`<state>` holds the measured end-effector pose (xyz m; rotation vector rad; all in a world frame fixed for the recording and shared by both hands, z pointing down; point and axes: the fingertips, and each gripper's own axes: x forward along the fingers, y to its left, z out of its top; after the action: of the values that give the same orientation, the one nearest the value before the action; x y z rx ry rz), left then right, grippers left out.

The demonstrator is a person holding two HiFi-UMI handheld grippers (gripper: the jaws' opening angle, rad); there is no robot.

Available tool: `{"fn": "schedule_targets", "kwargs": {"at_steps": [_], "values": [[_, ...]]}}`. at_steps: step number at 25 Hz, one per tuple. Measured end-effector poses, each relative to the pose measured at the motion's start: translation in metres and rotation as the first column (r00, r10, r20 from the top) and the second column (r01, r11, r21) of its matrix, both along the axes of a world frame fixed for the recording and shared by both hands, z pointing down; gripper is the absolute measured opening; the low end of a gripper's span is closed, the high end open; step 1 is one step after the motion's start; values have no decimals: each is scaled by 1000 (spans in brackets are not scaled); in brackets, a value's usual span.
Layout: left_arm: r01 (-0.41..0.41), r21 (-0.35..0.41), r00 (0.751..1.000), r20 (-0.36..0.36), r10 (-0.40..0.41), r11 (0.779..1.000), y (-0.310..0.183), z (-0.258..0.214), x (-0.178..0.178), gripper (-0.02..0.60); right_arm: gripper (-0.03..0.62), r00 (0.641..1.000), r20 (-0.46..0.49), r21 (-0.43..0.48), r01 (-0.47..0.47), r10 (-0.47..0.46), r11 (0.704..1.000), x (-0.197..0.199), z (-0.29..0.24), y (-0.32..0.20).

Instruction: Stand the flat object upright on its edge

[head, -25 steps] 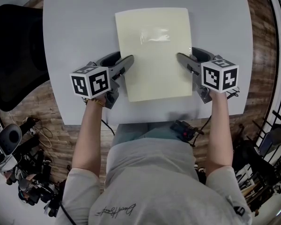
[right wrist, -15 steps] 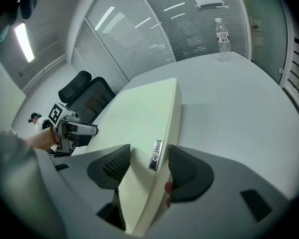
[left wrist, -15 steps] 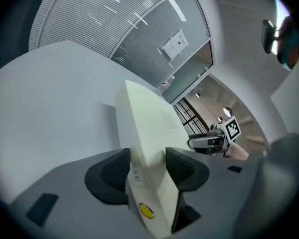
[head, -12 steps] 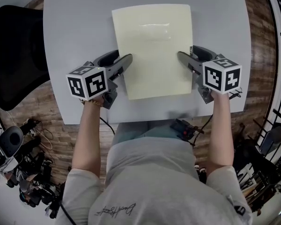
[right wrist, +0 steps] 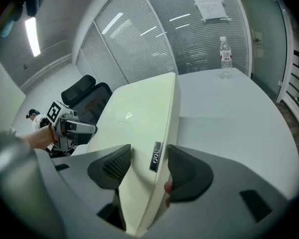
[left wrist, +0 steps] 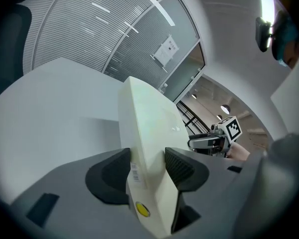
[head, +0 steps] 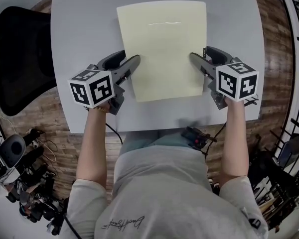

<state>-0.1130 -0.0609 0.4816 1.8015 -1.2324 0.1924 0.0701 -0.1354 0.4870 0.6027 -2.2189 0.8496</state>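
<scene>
Grips the pale yellow panel (head: 162, 49) at its left edge with the left gripper (head: 134, 62), pads pressed on both faces. Grips the right edge in the same way with the right gripper (head: 194, 59), close to a small label (right wrist: 155, 157). Holds the panel tilted over the grey tabletop (head: 84, 24), far edge higher than near edge. Cannot tell whether the near edge touches the tabletop. At the far side of the tabletop, well apart, an upright bottle (right wrist: 225, 59).
</scene>
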Motion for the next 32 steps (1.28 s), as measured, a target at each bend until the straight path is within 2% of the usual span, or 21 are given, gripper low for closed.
{"fn": "schedule_targets", "kwargs": {"at_steps": [8, 13, 19, 26, 32], "values": [[-2, 72, 998, 69, -3, 997, -18, -22, -9, 230, 247, 1000, 13, 113, -4, 3, 994, -10, -26, -20], [1, 137, 997, 82, -13, 991, -32, -37, -14, 230, 247, 999, 45, 180, -10, 2, 984, -16, -43, -36], [-6, 198, 991, 131, -20, 980, -53, -54, -25, 229, 247, 997, 73, 278, -18, -2, 960, -27, -63, -59], [-19, 261, 983, 180, -30, 965, -78, -69, -37, 227, 247, 995, 103, 346, -45, 9, 937, -39, -77, -83], [-17, 289, 980, 194, -42, 957, -92, -72, -44, 225, 245, 993, 121, 398, -59, 11, 915, -47, -82, -98]]}}
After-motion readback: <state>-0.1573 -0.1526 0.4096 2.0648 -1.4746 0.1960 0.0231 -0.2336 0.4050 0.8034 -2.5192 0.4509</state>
